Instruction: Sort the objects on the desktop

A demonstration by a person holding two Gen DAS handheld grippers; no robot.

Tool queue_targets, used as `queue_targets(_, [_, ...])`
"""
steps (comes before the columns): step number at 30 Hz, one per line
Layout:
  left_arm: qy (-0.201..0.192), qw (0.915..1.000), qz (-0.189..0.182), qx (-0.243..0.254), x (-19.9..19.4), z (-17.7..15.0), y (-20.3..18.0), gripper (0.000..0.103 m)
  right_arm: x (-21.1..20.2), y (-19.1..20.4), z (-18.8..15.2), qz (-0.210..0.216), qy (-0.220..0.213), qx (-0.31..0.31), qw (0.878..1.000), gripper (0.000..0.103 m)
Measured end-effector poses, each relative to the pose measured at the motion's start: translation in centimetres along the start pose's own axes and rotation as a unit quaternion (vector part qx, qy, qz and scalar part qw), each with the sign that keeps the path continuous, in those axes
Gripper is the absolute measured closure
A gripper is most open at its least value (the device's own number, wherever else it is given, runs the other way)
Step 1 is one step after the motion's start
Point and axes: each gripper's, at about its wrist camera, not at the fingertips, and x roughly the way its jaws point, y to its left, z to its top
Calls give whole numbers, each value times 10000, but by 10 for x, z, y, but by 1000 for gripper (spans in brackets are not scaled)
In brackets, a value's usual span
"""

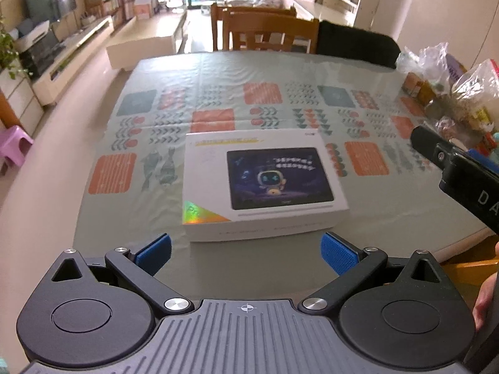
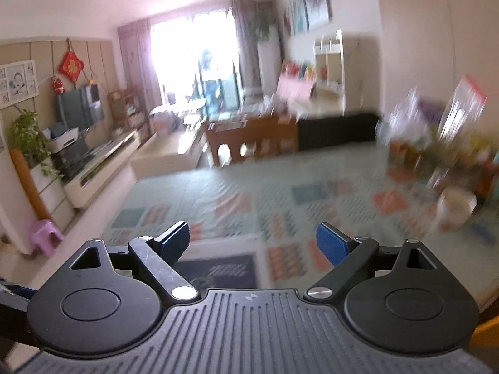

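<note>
A flat white box (image 1: pixel 262 184) printed with a tablet screen and a cartoon robot lies on the table's patterned cloth (image 1: pixel 218 71), just beyond my left gripper (image 1: pixel 246 254). That gripper is open and empty, its blue pads apart, hovering over the near table edge. My right gripper (image 2: pixel 252 243) is open and empty above the table; the box's corner (image 2: pixel 218 268) shows blurred between and below its fingers. The right gripper's black body (image 1: pixel 461 174) enters the left wrist view from the right.
A pile of bags, jars and small items (image 1: pixel 449 93) crowds the table's right side, also blurred in the right wrist view (image 2: pixel 436 155). Wooden chairs (image 1: pixel 265 31) and a black chair back (image 1: pixel 355 43) stand at the far edge. A purple stool (image 1: pixel 12 146) sits on the floor at left.
</note>
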Motion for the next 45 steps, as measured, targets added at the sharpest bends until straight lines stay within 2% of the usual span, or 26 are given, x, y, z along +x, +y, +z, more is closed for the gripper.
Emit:
queue_targets(3, [21,9998,169,-128,-10,-6,-9,0,-10,-9,-1,-122,-289,-102,9995,0])
queue_targets(5, [42,9994,285,-208,-16,-11,-15,0,-17,-17,-8,59,-234,89,9997,0])
queue_targets(8, [116,9993,280,-241,-21,-18,-20,0,-12,-31,-16,444,291,550,9971,0])
queue_targets(13, [251,9991,137,-320,-26,-29,-26,0,-4,-32,-26,473,1106,386,9920,0])
queue_targets(16, [338,9985,75,-430,-28,-34,-27,0,-6,-34,-28,460,1197,389,9910,0])
queue_targets(27, [221,9995,59,-219,-38,-49,-32,0,-14,-40,-37,416,1522,406,9866,0])
queue_targets(45, [328,9993,-30,-159,-43,-62,-29,0,-47,-35,-39,400,1386,491,9883,0])
